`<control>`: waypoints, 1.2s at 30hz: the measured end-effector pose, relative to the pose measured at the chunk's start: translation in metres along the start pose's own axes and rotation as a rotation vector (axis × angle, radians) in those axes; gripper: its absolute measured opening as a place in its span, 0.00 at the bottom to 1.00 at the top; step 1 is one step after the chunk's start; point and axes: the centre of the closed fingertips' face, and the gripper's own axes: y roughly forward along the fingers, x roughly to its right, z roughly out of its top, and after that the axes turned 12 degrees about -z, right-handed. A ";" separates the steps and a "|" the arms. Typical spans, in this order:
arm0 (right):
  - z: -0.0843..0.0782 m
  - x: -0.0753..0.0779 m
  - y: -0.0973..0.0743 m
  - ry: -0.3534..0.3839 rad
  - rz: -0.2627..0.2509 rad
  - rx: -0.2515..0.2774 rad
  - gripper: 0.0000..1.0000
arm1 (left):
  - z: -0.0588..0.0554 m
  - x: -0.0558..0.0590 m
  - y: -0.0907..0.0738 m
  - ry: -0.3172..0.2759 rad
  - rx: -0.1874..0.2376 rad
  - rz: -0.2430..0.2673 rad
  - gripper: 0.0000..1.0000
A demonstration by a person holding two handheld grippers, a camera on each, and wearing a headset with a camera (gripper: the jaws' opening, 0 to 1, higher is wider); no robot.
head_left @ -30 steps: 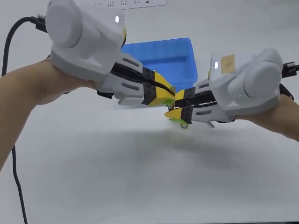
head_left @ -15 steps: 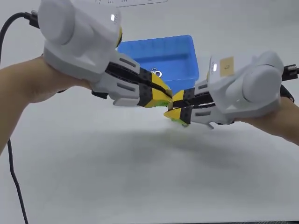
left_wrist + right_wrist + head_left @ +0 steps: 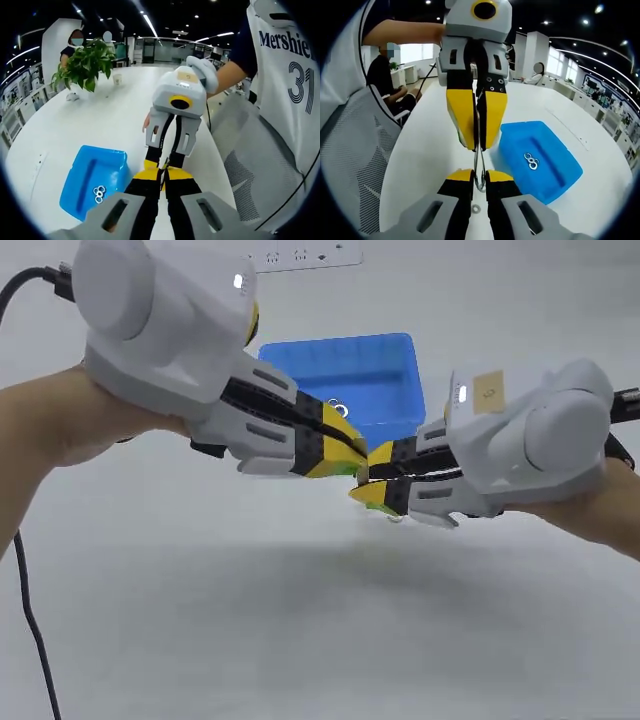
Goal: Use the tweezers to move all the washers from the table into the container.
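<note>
Barely anything has shifted in the head view since a second ago: the left hand-held gripper [image 3: 345, 452] and right hand-held gripper [image 3: 372, 492] stay tip to tip above the white worktop [image 3: 300, 620]. The left one now uncovers a few small silver metal washers [image 3: 337, 408] lying in the blue rectangular plastic container [image 3: 340, 343] just behind.

The left gripper view has its own jaws pressed together, nose to nose with the other's. The container sits off to one side, with nothing over it.

The right gripper view brings in slim steel tweezers [image 3: 478, 150]. The left jaws clamp the shaft and the right jaws close on the rounded end (a handover or re-grip, I judge). One lone silver washer [image 3: 476, 207] lies on the worktop just below. The next move calls for settling the tweezers in one grip with the tips free, then lowering onto that washer. Open worktop lies all round, with its edges well off.
</note>
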 end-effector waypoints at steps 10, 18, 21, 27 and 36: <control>0.027 0.008 -0.011 -0.044 -0.038 0.035 0.10 | 0.003 -0.006 -0.027 0.063 -0.001 0.024 0.07; 0.044 0.027 -0.013 -0.093 -0.072 0.052 0.10 | 0.016 -0.017 -0.050 0.104 0.004 0.059 0.07; 0.048 0.039 -0.011 -0.096 -0.089 0.063 0.10 | 0.018 -0.029 -0.051 0.115 0.006 0.073 0.07; 0.047 0.063 -0.004 -0.123 -0.121 0.065 0.10 | 0.023 -0.051 -0.057 0.145 -0.008 0.089 0.07; 0.032 0.094 0.031 -0.076 -0.108 0.061 0.10 | 0.005 -0.090 -0.057 0.136 -0.038 0.107 0.07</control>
